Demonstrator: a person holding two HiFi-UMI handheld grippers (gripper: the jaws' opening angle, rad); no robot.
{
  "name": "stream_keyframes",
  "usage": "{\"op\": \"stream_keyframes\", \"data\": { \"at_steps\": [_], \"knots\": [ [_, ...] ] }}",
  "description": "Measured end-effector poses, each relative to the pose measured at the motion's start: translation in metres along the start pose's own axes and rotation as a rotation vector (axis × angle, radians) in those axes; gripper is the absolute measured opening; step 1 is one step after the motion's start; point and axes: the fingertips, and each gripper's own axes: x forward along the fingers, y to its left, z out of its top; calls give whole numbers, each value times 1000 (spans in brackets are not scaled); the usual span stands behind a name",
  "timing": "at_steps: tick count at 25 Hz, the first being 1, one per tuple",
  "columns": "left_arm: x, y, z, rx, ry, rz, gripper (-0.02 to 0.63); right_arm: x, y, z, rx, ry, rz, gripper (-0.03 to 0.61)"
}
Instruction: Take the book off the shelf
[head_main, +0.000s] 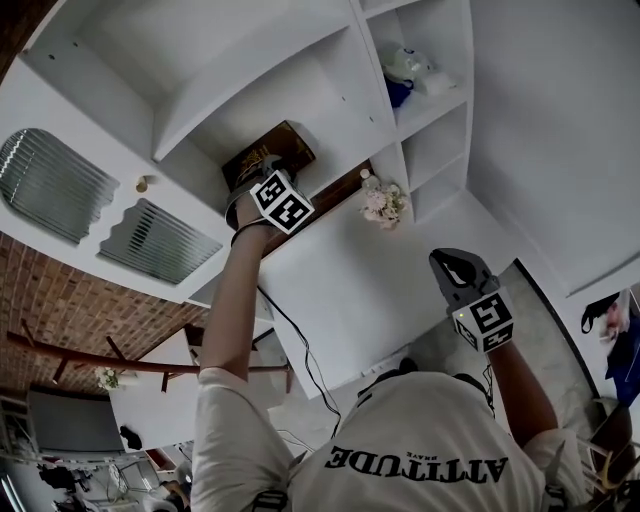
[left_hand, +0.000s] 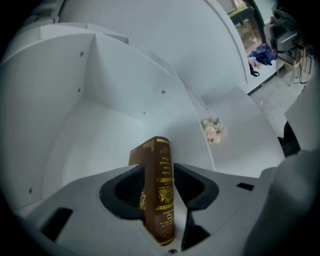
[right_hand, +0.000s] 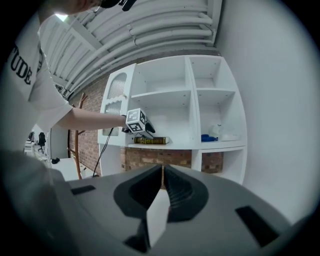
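Seemingly partway: pinches the brown book (head_main: 288, 145), lying flat on the white shelf (right_hand: 185, 145) at upper centre of the head view, between fingers of the left gripper (left_hand: 159, 167); holds the right gripper (head_main: 452, 268) idle lower right, fingers pressed together; lifting clear yet undone

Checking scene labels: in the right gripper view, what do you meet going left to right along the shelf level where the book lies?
person's forearm → book → blue object → white object
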Motion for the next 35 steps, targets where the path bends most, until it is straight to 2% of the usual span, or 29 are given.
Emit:
{"op": "stream_keyframes", "data": {
  "at_steps": [5, 10, 14, 21, 27, 32, 35],
  "knots": [
    [26, 0, -24, -32, 93, -114, 208, -1, -5, -2, 10, -3, -20, 32],
    [41, 1, -30, -93, 105, -191, 232, 2, -6, -5, 18, 6, -28, 34],
    [45, 4, -32, -116, 102, -198, 232, 7, -1, -5, 15, 11, -21, 34],
    [40, 2, -27, -111, 96, -149, 224, 13, 4, -8, 11, 16, -14, 32],
    [26, -10, -16, -149, 62, -187, 221, 17, 9, -7, 8, 20, -10, 34],
    [10, -19, -6, -215, 0, -218, 216, 23, 19, -9, 4, 26, 2, 34],
    [4, -24, -3, -202, -14, -219, 213, 27, 24, -10, -2, 31, 5, 34]
  ]
}}
